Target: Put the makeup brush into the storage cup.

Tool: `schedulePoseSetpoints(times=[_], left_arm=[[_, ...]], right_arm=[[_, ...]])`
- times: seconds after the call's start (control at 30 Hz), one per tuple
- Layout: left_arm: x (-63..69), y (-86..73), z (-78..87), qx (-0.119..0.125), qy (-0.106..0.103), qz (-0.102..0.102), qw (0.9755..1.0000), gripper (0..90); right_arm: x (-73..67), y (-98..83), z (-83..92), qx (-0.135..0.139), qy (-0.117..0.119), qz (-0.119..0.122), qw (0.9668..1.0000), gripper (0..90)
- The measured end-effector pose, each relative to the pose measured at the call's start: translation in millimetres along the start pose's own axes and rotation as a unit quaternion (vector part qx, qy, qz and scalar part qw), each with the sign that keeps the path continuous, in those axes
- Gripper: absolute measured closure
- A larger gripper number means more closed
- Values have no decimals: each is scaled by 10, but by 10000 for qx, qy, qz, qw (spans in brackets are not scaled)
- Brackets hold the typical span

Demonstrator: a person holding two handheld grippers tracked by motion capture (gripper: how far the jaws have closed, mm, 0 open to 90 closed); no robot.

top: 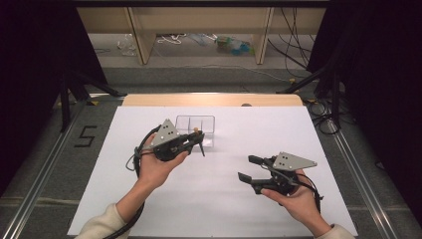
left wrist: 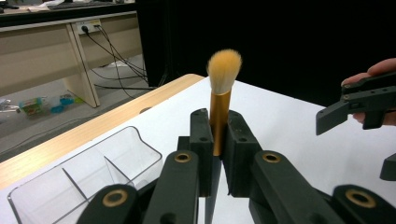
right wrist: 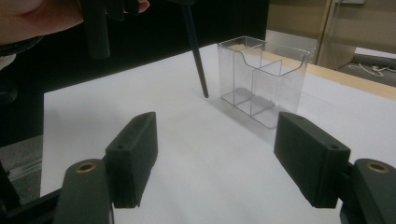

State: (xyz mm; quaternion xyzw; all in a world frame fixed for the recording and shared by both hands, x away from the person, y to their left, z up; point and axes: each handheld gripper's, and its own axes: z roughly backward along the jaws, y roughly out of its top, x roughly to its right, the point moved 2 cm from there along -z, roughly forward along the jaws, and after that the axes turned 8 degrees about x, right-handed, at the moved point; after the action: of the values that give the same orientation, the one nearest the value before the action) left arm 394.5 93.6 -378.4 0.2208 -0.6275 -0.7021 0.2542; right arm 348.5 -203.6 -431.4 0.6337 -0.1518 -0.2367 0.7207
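Left gripper [top: 191, 143] clamped tight on makeup brush [left wrist: 219, 100], pads pressing the gold ferrule, orange bristle tuft up and away from the hand, dark handle hanging down below the jaws toward the white table [top: 224, 199]. Handle tip seen from the right gripper view poised just above the sheet, close beside the near wall of the clear divided organizer [right wrist: 261, 79], not yet over it and not inside any compartment. Long axis of brush near upright, slightly tilted. Organizer standing just beyond and to the side of the left gripper in the high view, open top facing up, compartments bare. Right gripper [top: 249, 167] held apart, nearer the person, jaws spread wide with nothing between them, pointing across toward organizer and brush. Left hand plainly the nearer of the two to the organizer. Judged next: lift and shift toward the organizer so the handle tip clears the rim, then lower into a compartment; risk of tip catching the wall
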Motion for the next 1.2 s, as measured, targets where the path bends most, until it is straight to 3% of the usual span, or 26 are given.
schedulePoseSetpoints(times=[0.17, 0.23, 0.53, 0.9, 1.03, 1.07, 1.2], left_arm=[[-27, 21, -8, -6, 46, -11, 10000, 834], [-37, 22, -13, -30, 50, -26, 10000, 834], [-82, 17, -31, -76, 96, -50, 9999, 834], [-111, 32, -77, -56, 144, -52, 9999, 834], [-125, 40, -106, -83, 156, -70, 9998, 834], [-127, 40, -111, -90, 157, -72, 9998, 834], [-141, 43, -128, -94, 175, -75, 9998, 834]], right_arm=[[-2, -5, 56, -134, -68, -89, 9998, 302], [10, -8, 50, -6, -88, -10, 10000, 298], [25, -23, 64, 39, -54, 39, 10000, 297], [35, -36, 108, -50, -94, 49, 9999, 296], [25, -47, 126, -135, -111, -73, 9998, 295], [39, -47, 126, -97, -116, 19, 9999, 296], [40, -50, 134, -107, -99, 19, 9999, 296]])
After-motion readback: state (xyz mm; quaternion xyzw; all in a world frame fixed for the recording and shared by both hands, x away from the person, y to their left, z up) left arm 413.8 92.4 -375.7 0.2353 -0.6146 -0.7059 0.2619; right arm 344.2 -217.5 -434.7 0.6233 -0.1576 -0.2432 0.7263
